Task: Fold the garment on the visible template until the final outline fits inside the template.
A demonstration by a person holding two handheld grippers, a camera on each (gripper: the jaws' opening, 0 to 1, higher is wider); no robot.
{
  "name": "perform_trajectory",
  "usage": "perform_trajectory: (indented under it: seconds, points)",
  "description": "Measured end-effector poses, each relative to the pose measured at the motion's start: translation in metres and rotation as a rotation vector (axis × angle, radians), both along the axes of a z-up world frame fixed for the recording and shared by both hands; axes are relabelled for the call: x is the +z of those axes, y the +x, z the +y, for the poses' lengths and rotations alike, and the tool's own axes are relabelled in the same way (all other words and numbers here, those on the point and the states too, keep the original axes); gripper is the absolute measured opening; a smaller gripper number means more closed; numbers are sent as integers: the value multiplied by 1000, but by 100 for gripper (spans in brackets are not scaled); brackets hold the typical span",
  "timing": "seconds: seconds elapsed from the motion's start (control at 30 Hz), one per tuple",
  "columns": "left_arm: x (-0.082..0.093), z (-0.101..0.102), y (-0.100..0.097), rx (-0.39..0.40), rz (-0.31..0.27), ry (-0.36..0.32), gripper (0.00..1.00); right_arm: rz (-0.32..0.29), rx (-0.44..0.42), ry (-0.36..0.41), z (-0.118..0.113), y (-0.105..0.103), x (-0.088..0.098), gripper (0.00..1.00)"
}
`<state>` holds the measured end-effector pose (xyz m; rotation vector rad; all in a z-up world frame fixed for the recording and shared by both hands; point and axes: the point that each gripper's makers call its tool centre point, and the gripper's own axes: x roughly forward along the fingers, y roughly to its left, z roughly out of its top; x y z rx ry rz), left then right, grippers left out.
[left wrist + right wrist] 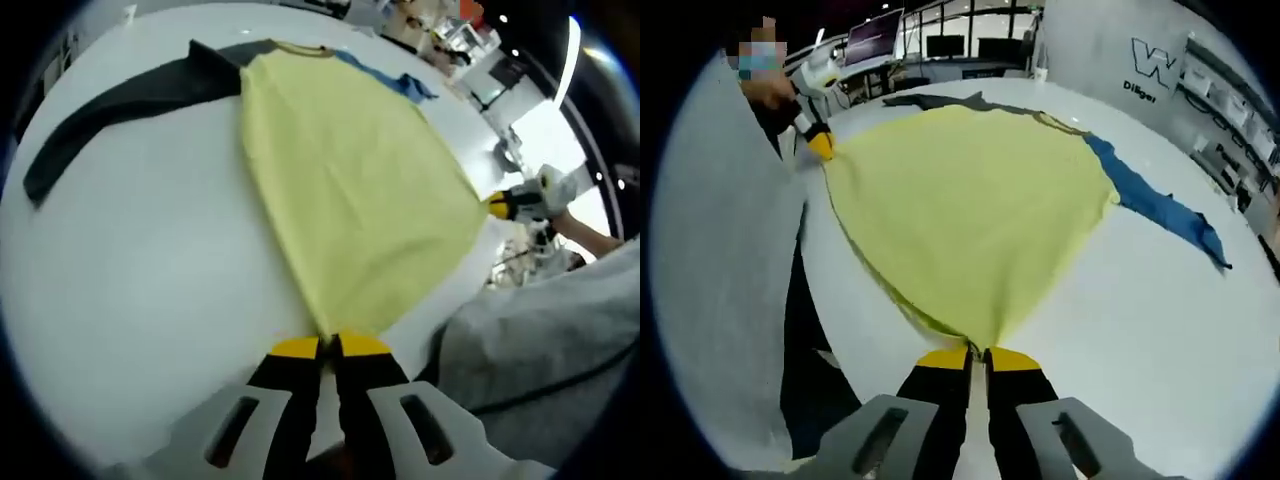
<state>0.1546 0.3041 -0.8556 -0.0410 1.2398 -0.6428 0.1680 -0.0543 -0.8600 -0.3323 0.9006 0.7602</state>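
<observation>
Both tongs are clenched on the hem of the yellow garment (350, 200): the left gripper (330, 347) pinches one bottom corner right at its jaw tips, the right gripper (979, 355) pinches the other, and the cloth fans out ahead of each to the neckline at the far end. You look to be at the start of a lengthwise fold, so lift both corners together and keep them level; if one leads, the hem skews. Keep light tension between the two tongs so the edge between them stays straight, not sagging. Carry the hem forward over the body toward the collar and lay it down, don't drag it across the white table (150, 280). Far from the left tongs, a dark sleeve (110, 110) trails off to the side; beyond the right tongs, a blue sleeve (1160, 205) does the same. Both still stick out, so they probably need folding in. I can't make out the template outline on the table.
</observation>
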Motion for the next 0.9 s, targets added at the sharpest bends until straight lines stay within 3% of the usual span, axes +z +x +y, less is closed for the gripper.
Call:
perform_trajectory:
  seconds: [0.17, 0.2, 0.27, 0.47, 0.5, 0.67, 0.7, 0.77, 0.9]
  points:
    - [2, 14, -2, -25, -19, 52, 12, 0, -39, 17, -5, 1, 11, 4]
    - [5, 21, 6, 4, -65, 75, 10, 1, -43, 26, -7, 2, 12, 4]
    - [7, 27, 14, 36, -91, 79, 7, 12, -42, 36, -6, 1, 14, 4]
    - [19, 37, 33, 139, -151, 92, 13, 25, -28, 41, -6, 1, 18, 9]
    - [16, 50, 46, 160, -189, 111, 13, 22, -25, 46, -5, 4, 25, 9]
    - [20, 64, 62, 204, -249, 150, 17, -2, -60, 86, 1, 21, 39, 10]
    - [23, 78, 77, 254, -290, 156, 18, -18, -69, 107, 6, 31, 51, 10]
    - [24, 81, 85, 285, -317, 159, 21, -26, -73, 114, 8, 40, 53, 10]
    - [26, 109, 111, 383, -376, 180, 24, -56, -69, 119, 14, 59, 68, 12]
